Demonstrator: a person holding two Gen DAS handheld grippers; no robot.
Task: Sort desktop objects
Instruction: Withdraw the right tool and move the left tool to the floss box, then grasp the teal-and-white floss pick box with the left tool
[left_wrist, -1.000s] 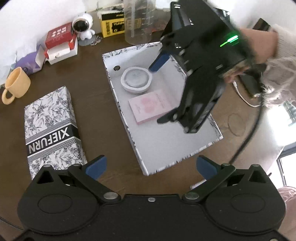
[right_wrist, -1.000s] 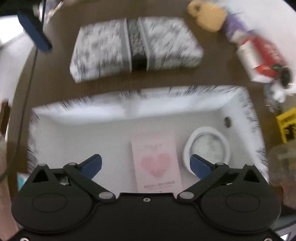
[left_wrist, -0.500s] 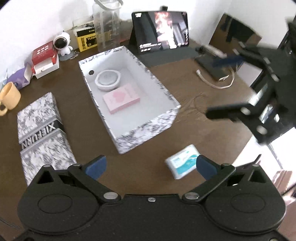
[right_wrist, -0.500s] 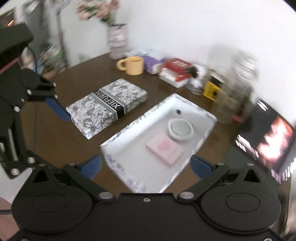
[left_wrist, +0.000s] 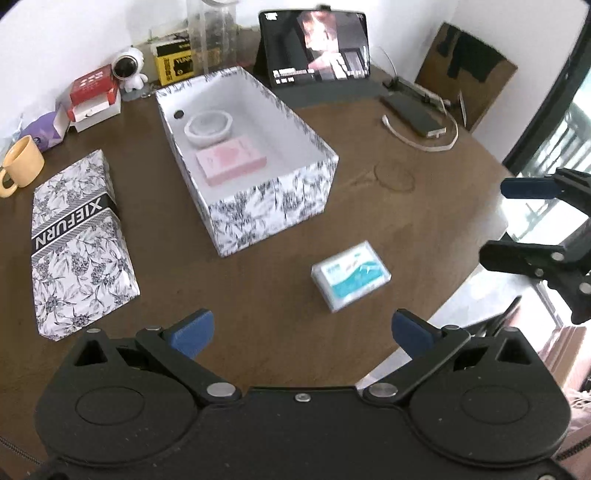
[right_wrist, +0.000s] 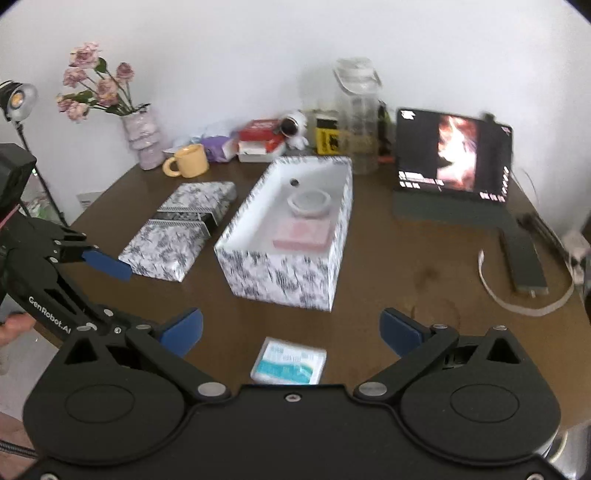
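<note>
On table (left_wrist: 369, 206), near patterned box (left_wrist: 273, 210): blue-white packet (left_wrist: 351, 275) lying loose. Both grippers, left (left_wrist: 301, 328) and right (right_wrist: 291, 328), wide open, empty. Step judged: approaching packet; next needed: straddle, close, lift into box.

Daylight from the window (left_wrist: 550, 140) washes out the right edge, a small lamp (right_wrist: 20, 99) glows left (fisheye bending, slight blur throughout).

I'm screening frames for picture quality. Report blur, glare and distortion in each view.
Left wrist view: mostly sharp; window at right blown out; fisheye bends the table edge. Right wrist view: softer; patterned box print smeared, tissue pack blurred; tablet screen flares white; corners vignetted black.
</note>
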